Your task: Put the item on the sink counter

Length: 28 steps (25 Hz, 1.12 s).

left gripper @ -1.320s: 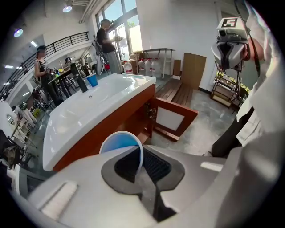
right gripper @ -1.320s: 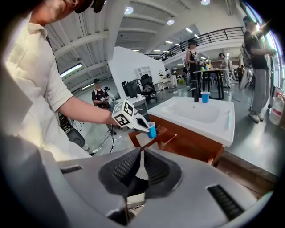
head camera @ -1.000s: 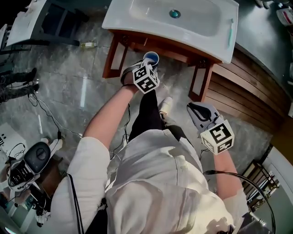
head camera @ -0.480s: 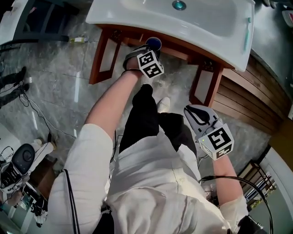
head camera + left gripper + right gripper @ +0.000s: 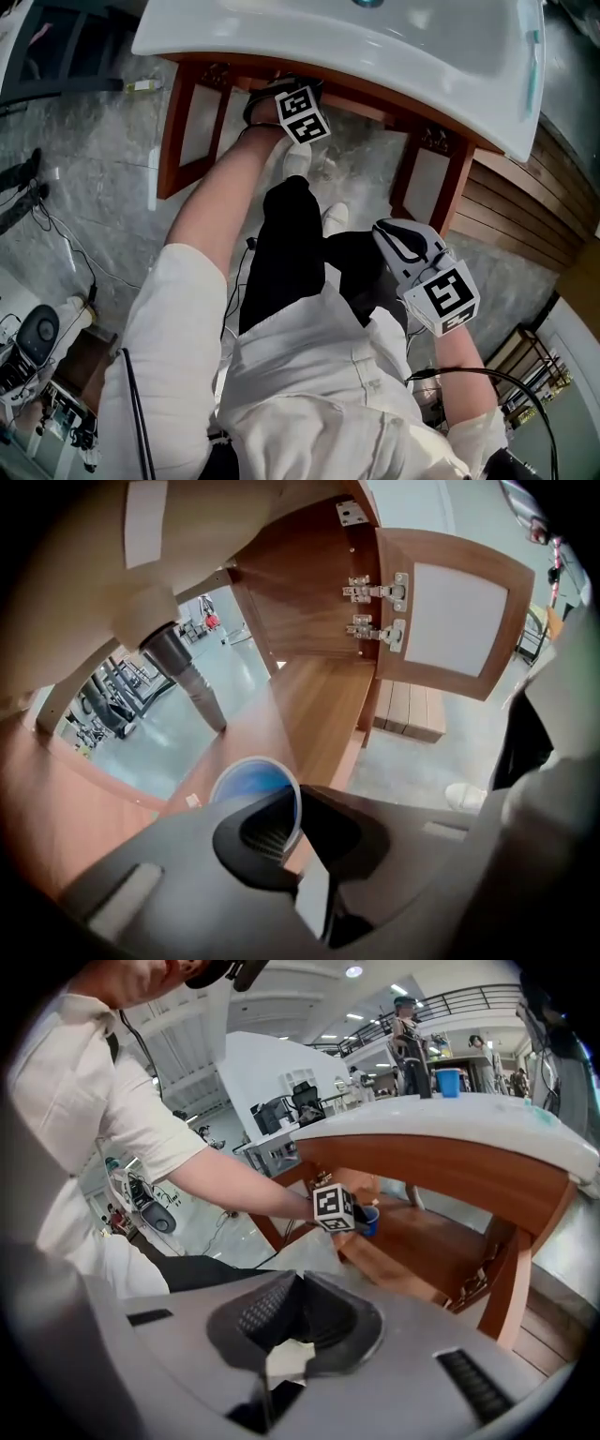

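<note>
Blue round plastic cup with a pale rim [image 5: 251, 785] pinched at the rim by the left gripper [image 5: 296, 806], one jaw inside the mouth and one outside, clamped tight on the wall. Cup down inside the open brown wooden cabinet [image 5: 314, 696] under the basin, low over the shelf near its front edge, and well below the white glossy sink counter [image 5: 234, 42]. Judged barely begun toward the goal: item in hand but on the wrong level. Left to do: bring it out of the cabinet, lift it past the counter lip, set it upright on top, let go. Right gripper [image 5: 299, 1287] idle by the knees, jaws drawn together on nothing. Hard to make out: cup base masked by the jaws, so contact with the shelf not readable. From the head view no cup visible at all, only the marker cube tucked under the counter edge. Counter top cut off at the frame's upper border.
</note>
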{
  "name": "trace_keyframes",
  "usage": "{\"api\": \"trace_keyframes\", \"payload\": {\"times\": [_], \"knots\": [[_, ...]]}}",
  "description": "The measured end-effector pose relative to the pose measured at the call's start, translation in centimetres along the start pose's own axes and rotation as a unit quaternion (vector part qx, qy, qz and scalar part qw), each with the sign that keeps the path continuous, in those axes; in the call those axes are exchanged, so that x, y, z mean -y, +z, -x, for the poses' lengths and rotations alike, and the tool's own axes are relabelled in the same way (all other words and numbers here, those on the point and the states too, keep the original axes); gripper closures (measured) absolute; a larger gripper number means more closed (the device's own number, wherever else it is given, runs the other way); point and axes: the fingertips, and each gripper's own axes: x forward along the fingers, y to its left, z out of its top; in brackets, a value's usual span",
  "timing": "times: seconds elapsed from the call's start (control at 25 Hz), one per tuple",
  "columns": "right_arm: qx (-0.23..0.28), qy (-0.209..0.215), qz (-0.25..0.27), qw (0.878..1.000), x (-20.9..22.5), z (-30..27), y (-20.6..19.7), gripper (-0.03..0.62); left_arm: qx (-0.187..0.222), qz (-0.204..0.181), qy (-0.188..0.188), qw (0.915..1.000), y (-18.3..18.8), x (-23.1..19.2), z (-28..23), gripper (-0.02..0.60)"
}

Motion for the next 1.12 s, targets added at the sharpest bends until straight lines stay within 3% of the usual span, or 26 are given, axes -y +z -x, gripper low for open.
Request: {"api": "trace_keyframes", "payload": {"times": [0.52, 0.84, 1.12], "knots": [[0.001, 0.001, -0.012, 1.000, 1.6, -0.5, -0.7, 0.569, 0.003, -0.024, -0.015, 0.9996, 1.3, -1.1, -1.1, 0.555], [0.005, 0.000, -0.016, 1.000, 1.9, -0.2, -0.7, 0.569, -0.004, -0.024, -0.007, 0.9997, 0.7, -1.0, -1.1, 0.501], [0.006, 0.005, -0.012, 1.000, 0.9, 0.7, -0.3, 0.569, -0.002, -0.018, 0.007, 0.9998, 0.6, -0.6, 1.9, 0.474]]}}
